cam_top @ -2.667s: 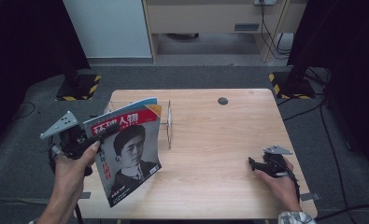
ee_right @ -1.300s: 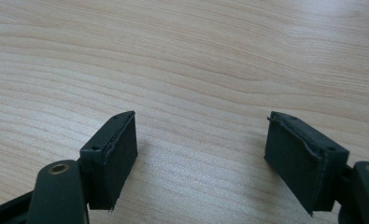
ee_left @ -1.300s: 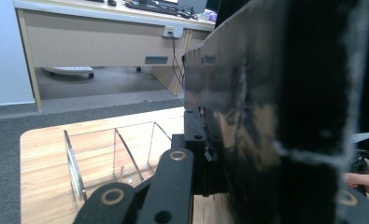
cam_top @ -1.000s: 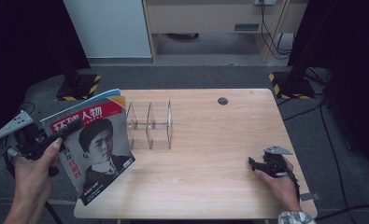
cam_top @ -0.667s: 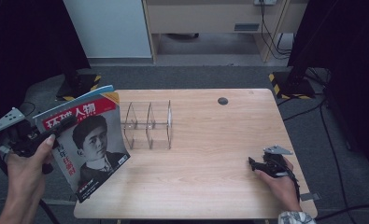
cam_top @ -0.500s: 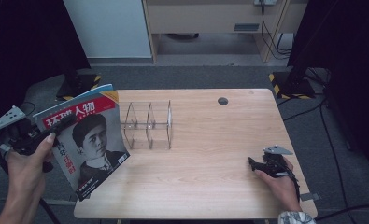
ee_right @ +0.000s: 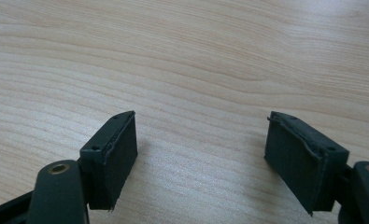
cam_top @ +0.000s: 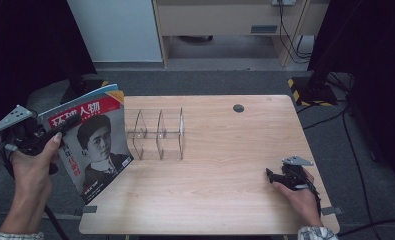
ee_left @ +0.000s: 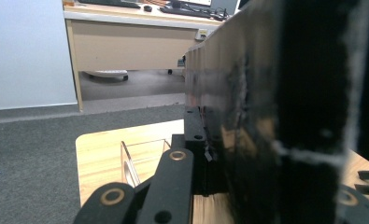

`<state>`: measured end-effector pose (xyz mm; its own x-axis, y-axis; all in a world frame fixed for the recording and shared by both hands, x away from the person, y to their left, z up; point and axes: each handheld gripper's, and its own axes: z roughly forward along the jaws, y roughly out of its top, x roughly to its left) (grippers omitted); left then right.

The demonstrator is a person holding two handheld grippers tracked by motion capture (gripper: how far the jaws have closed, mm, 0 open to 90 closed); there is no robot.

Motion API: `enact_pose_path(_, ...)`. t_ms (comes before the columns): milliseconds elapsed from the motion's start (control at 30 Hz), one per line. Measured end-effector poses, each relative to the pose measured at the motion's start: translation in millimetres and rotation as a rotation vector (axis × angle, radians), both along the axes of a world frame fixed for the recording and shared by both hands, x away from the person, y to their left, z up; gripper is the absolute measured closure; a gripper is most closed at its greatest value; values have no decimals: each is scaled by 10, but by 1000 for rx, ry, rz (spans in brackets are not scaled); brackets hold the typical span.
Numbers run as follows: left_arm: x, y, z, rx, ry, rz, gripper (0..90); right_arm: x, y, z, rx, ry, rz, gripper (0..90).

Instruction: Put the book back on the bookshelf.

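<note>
Two grippers, one magazine held off the table's left edge

One magazine is the thing in play. Starting at the far left of the high view, the left gripper has its jaws pressed onto the magazine's upper left edge. The left gripper view shows the dark sheet clamped edge-on between them. The magazine hangs tilted, cover facing up toward the camera, over the left edge of the table. Its long axis runs from the title at upper left down to the lower right, and the bottom corner seems to hover just above the wood.

Just right of it stands a clear rack with upright dividers, near the magazine but apart from it.

At far right, the right gripper rests low on the table, jaws spread and holding nothing.

As a judgement, the risk is sagging. A floppy magazine pinched at one edge could bend or slip, and might catch a divider and shove the light rack if steered toward a slot.
</note>
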<state>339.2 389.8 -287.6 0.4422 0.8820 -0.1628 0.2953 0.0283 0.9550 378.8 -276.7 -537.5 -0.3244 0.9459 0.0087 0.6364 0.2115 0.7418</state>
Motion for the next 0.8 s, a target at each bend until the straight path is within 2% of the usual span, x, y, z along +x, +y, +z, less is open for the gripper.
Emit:
enact_pose_path(267, 182, 69, -45, -4, -34, 40, 866, 0, 0, 0, 0, 0, 1, 254)
enact_pose_path(433, 278, 100, -85, -25, -44, 58, 866, 0, -1, 0, 0, 0, 1, 254)
enact_pose_path(800, 478, 10, -201, -17, -53, 78, 866, 0, 0, 0, 0, 0, 0, 254)
